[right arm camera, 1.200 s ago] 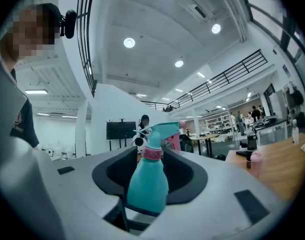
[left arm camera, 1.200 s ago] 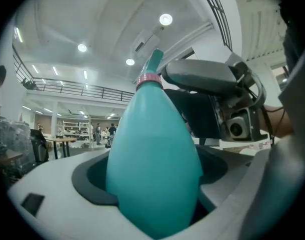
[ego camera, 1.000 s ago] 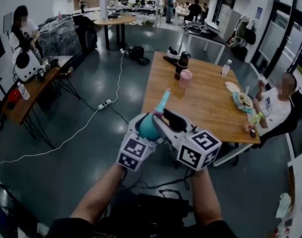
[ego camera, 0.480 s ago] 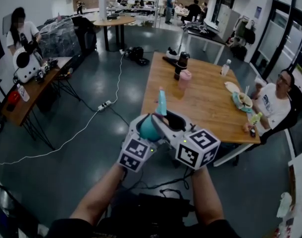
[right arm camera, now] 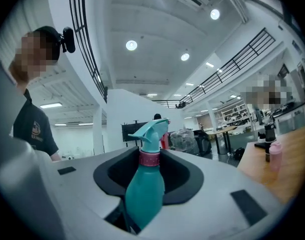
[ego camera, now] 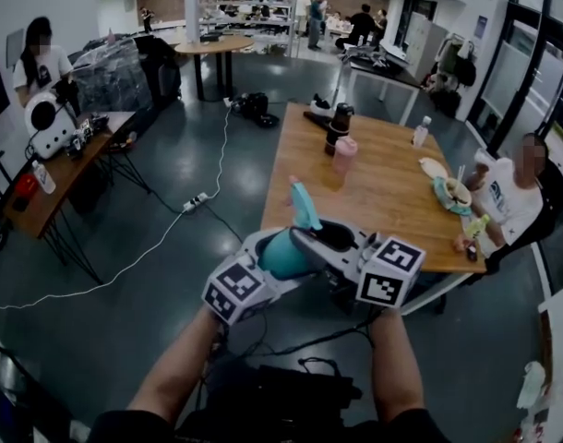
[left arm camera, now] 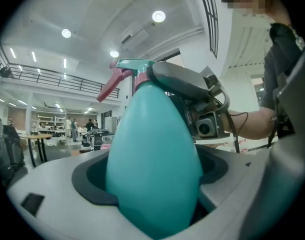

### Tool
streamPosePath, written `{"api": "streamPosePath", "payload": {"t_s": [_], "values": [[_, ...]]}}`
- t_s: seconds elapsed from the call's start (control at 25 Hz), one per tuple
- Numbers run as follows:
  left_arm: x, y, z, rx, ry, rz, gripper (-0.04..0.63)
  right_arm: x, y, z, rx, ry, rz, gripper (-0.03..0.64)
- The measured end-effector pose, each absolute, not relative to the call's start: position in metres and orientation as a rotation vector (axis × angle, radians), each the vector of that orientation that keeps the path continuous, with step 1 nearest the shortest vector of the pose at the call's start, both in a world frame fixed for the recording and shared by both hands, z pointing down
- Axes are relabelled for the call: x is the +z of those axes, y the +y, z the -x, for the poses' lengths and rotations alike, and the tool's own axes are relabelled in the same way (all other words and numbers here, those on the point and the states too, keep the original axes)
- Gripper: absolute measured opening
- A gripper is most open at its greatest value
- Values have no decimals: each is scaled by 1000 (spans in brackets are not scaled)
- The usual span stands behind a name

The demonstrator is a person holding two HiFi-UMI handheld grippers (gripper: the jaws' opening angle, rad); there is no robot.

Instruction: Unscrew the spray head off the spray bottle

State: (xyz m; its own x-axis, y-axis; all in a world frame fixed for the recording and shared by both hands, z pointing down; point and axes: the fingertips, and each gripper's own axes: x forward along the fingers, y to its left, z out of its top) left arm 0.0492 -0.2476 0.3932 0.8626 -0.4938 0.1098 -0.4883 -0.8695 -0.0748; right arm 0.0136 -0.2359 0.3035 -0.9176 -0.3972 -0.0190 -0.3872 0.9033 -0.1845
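A teal spray bottle is held up in the air, well above the floor. My left gripper is shut on its fat body, which fills the space between the jaws. The teal spray head with a pink trigger sticks up and leans left. My right gripper reaches in from the right at the bottle's neck. Its jaws are closing with the pink collar and neck between them, and a gap still shows beside the collar.
A long wooden table lies ahead with a dark flask, a pink cup and a bowl. A seated person is at its right end. Cables cross the floor, and a cluttered desk stands left.
The spray head has swung from leaning right to leaning left. Both grippers have shifted slightly down, the right one a bit further right.
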Motion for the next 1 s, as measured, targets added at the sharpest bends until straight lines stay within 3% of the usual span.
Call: {"api": "streamPosePath", "payload": {"t_s": [0.24,1.0], "values": [[399,-245,-46,-222,784,3002,446,298,-238,-22,-334,2951,570,137],[430,-258,-40,-360,899,2984,446,241,-246,-54,-59,2782,844,138]]}}
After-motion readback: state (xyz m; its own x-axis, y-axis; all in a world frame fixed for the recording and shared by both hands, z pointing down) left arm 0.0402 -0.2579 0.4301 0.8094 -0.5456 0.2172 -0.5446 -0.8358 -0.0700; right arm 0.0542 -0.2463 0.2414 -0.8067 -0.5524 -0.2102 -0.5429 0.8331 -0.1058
